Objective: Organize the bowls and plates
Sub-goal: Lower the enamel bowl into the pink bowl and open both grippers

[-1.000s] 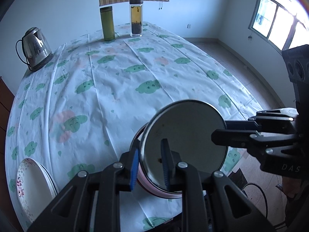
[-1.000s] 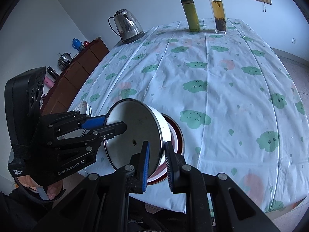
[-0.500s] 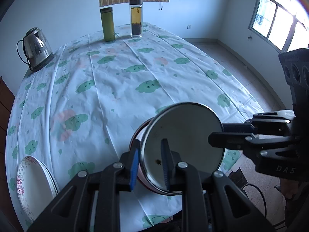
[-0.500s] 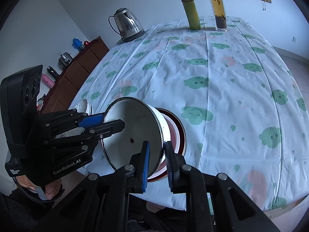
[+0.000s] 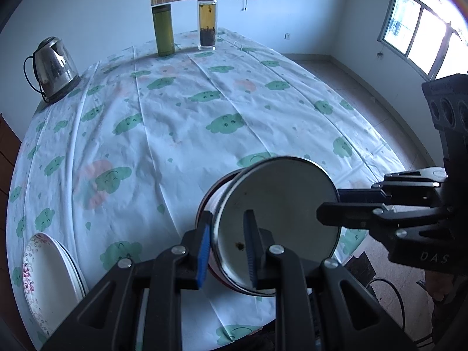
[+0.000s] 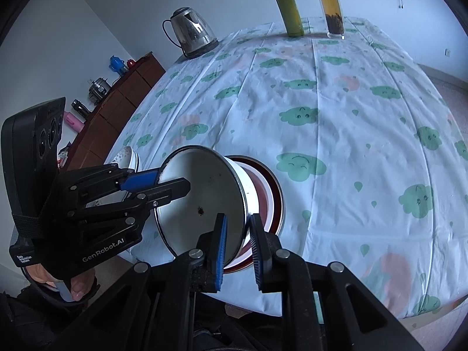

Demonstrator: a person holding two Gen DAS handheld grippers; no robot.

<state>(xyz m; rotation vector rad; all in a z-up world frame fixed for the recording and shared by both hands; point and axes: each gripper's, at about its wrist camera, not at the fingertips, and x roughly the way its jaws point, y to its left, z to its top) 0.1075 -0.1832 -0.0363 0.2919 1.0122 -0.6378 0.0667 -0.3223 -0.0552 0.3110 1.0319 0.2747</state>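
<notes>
A white enamel bowl (image 5: 280, 216) with a metal rim is tipped on its side, its inside facing the cameras. My left gripper (image 5: 227, 219) is shut on its near-left rim, one finger inside and one outside. My right gripper (image 6: 237, 219) is shut on the rim at the other side. Each gripper shows in the other view, the right gripper (image 5: 330, 209) and the left gripper (image 6: 172, 180). Behind the bowl (image 6: 204, 201) a red-lined dish (image 6: 272, 193) sits on the tablecloth, mostly hidden as the dish (image 5: 208, 201). Whether bowl and dish touch I cannot tell.
A stack of white flowered plates (image 5: 49, 272) lies at the table's near-left edge, also the plates (image 6: 128, 158). At the far side stand a kettle (image 5: 54, 64), a green flask (image 5: 163, 29) and a glass bottle (image 5: 207, 20). A wooden sideboard (image 6: 117, 93) lines the left wall.
Hardly anything differs. Both grippers keep their grip on the tipped bowl, and slightly more of the red-lined dish shows behind it in the right wrist view.
</notes>
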